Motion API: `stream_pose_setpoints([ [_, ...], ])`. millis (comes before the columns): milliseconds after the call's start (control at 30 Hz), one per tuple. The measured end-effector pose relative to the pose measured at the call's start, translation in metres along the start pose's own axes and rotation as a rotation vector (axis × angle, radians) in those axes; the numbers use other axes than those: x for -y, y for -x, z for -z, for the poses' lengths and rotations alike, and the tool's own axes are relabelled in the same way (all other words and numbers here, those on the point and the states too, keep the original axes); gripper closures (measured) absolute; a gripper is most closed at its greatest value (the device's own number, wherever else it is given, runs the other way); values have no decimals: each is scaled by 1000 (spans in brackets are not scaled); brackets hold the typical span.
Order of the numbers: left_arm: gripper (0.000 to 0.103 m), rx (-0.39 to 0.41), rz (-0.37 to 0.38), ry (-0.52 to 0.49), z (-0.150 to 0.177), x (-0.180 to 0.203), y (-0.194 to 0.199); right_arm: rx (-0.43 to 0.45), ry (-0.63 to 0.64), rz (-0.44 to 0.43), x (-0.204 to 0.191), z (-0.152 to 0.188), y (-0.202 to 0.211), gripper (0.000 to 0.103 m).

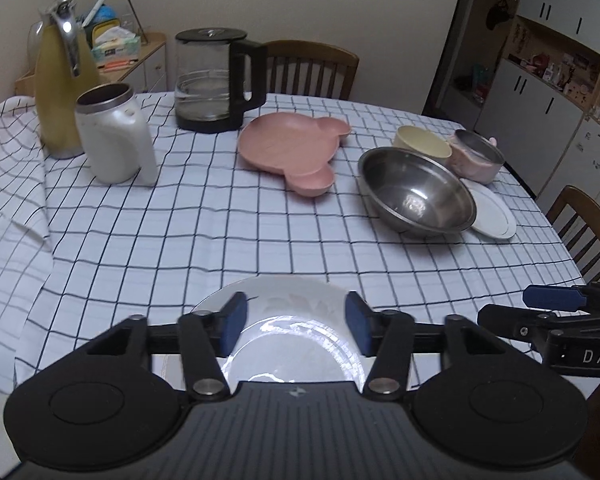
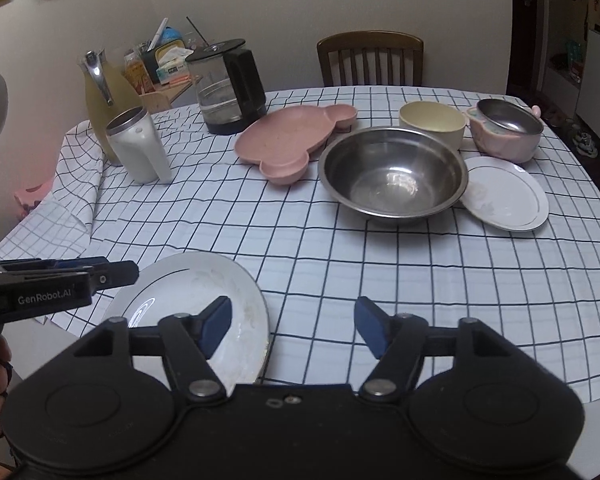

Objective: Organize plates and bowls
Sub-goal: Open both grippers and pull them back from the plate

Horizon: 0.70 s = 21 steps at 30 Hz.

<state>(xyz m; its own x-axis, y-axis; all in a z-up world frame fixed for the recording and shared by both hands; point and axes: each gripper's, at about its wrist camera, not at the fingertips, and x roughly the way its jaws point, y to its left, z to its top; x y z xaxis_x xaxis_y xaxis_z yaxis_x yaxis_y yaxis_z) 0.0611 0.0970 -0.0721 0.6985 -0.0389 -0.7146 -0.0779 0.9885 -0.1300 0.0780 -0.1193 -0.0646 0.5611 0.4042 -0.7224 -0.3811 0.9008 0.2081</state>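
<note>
A white plate (image 1: 296, 340) lies at the table's near edge, right below my open left gripper (image 1: 296, 326); it also shows in the right wrist view (image 2: 204, 296). My right gripper (image 2: 294, 326) is open and empty, just right of that plate. Further back stand a steel bowl (image 2: 392, 172), a second white plate (image 2: 508, 196), a cream bowl (image 2: 432, 122), a pink bowl with a steel liner (image 2: 508, 128) and a pink bear-shaped plate (image 2: 288, 136). The left gripper also shows at the left of the right wrist view (image 2: 100, 274).
A glass kettle (image 1: 216, 80), a white jug (image 1: 112, 136) and a yellow thermos (image 1: 60, 80) stand at the back left on the checked tablecloth (image 1: 220, 232). Wooden chairs (image 1: 312, 68) stand behind and at the right of the table.
</note>
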Motion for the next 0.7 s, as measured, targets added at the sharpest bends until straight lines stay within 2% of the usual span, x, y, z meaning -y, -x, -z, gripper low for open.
stream_pose_setpoints([
  [133, 43, 0, 17, -14, -8, 21, -8, 16, 14, 20, 14, -5, 4, 23],
  [300, 28, 36, -4, -34, -15, 56, -19, 22, 31, 66, 42, -14, 5, 20],
  [667, 25, 11, 32, -19, -41, 134, -60, 64, 43, 109, 127, -47, 7, 19],
  [700, 25, 4, 34, -12, -42, 142, -65, 70, 49, 114, 134, -49, 7, 14],
])
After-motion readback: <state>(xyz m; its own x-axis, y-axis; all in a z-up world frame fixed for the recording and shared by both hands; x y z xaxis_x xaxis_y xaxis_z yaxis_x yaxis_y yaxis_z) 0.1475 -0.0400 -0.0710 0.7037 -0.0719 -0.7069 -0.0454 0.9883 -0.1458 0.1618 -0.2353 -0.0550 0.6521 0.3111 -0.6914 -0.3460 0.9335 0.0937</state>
